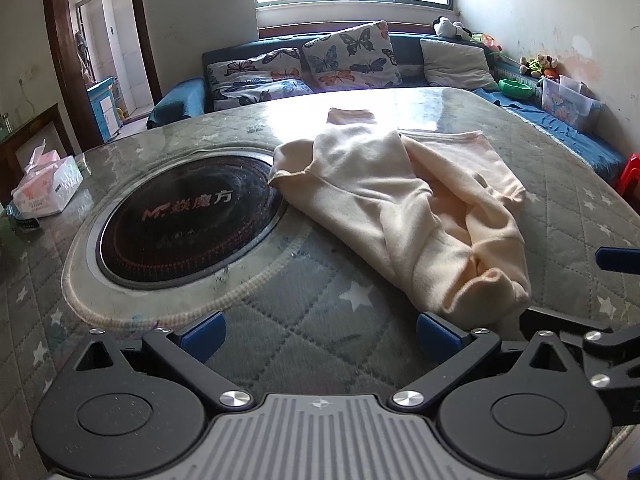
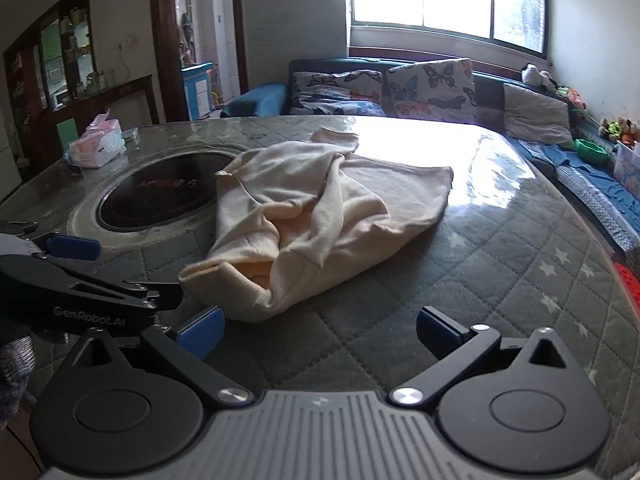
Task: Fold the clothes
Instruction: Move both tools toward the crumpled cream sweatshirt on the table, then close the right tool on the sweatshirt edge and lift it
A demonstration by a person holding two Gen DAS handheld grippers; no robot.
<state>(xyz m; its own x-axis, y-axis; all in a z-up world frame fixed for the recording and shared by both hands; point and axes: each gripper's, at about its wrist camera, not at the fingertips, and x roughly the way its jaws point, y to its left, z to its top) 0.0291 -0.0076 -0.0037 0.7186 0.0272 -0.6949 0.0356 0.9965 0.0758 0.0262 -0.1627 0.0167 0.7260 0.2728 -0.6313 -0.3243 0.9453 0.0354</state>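
Note:
A cream long-sleeved garment (image 1: 396, 208) lies crumpled on the quilted grey table cover (image 1: 304, 320), with its collar toward the window. In the right wrist view the same garment (image 2: 320, 216) bunches up ahead and a little left. My left gripper (image 1: 320, 334) is open just short of the cloth's near end, which sits by its right fingertip. My right gripper (image 2: 320, 332) is also open, holding nothing, with the cloth's near edge beside its left fingertip. The left gripper's body (image 2: 80, 292) shows at the left of the right wrist view, and a blue fingertip (image 1: 618, 260) of the right gripper shows at the left wrist view's right edge.
A round black cooktop (image 1: 188, 220) is set into the table left of the garment. A tissue box (image 1: 48, 188) stands at the far left edge. A sofa with butterfly cushions (image 1: 348, 56) runs behind the table. A red stool (image 1: 630, 172) is at the right.

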